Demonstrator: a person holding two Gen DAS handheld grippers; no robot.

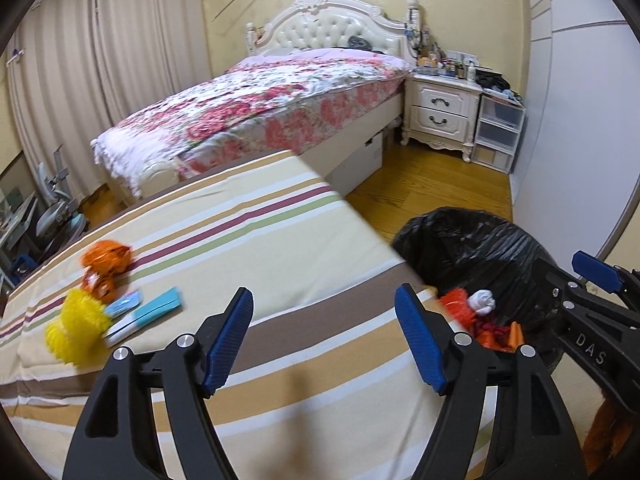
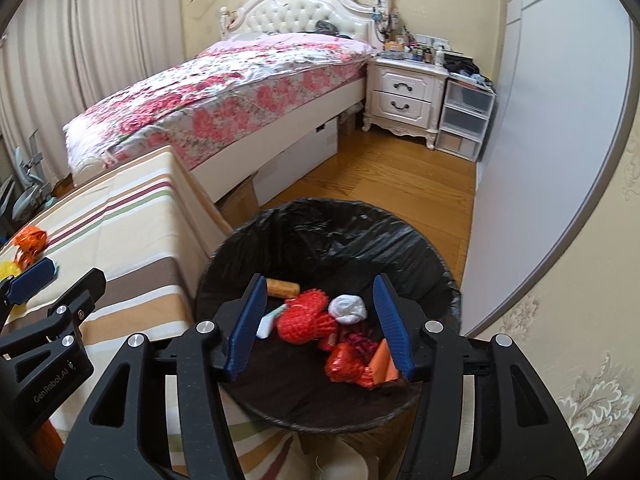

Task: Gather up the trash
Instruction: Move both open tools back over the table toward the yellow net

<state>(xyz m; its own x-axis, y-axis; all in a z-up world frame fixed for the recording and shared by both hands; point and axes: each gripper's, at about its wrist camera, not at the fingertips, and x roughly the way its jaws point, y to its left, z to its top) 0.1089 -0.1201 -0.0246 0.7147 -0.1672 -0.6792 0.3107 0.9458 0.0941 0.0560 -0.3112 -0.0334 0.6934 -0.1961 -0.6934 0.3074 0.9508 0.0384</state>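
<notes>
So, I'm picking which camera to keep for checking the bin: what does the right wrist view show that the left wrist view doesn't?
Only the right wrist view shows the bin's whole floor: brown roll, red net, orange pieces, under the open right gripper.

Only the left wrist view shows the blue packets and the whole yellow net on the striped cover.

Both show the black-lined bin, white wad, orange wrapper and bed.

striped bed cover [image 1: 280, 220] | orange wrapper [image 1: 106, 258], yellow mesh [image 1: 76, 326], blue-white packets [image 1: 148, 312]
</notes>
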